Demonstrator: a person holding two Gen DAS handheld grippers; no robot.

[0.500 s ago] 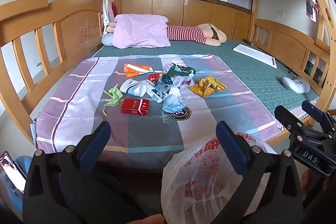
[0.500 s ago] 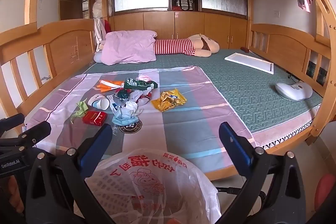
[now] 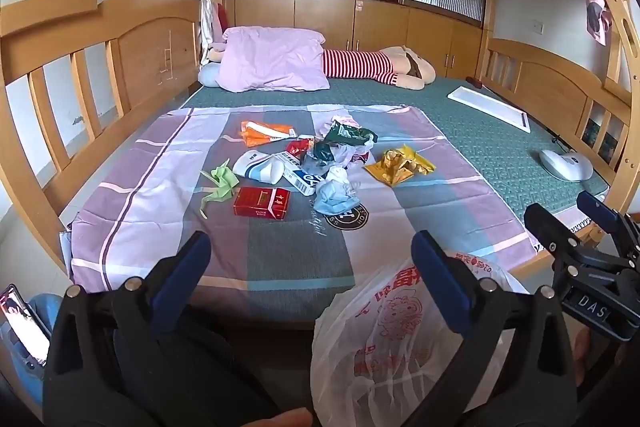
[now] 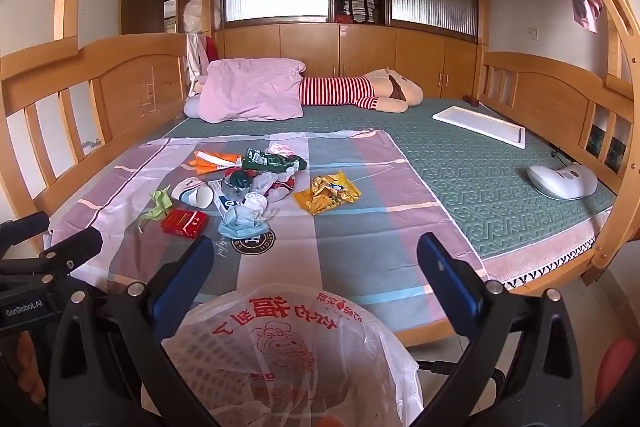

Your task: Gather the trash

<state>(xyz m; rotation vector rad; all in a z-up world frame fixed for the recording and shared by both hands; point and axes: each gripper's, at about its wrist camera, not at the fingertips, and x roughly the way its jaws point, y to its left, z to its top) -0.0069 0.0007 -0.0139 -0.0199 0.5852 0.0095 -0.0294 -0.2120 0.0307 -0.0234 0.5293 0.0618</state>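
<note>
Trash lies in a heap on the striped sheet (image 3: 160, 187): a red cigarette pack (image 3: 262, 202), a green paper crane (image 3: 221, 182), a paper cup (image 3: 260, 167), a blue face mask (image 3: 334, 195), an orange wrapper (image 3: 266, 131), a green packet (image 3: 350, 135) and a yellow wrapper (image 3: 400, 165). The heap also shows in the right wrist view, with the red pack (image 4: 185, 222) and yellow wrapper (image 4: 326, 191). A white plastic bag (image 4: 288, 351) with red print stands off the bed's foot, below both grippers (image 3: 400, 339). My left gripper (image 3: 310, 259) and right gripper (image 4: 314, 263) are open and empty, short of the bed.
Wooden bed rails (image 3: 100, 67) run along both sides. A pink pillow (image 3: 272, 65) and a striped plush toy (image 3: 372, 67) lie at the far end. A white flat board (image 3: 492, 107) and a white device (image 3: 566, 165) rest on the green mattress at right.
</note>
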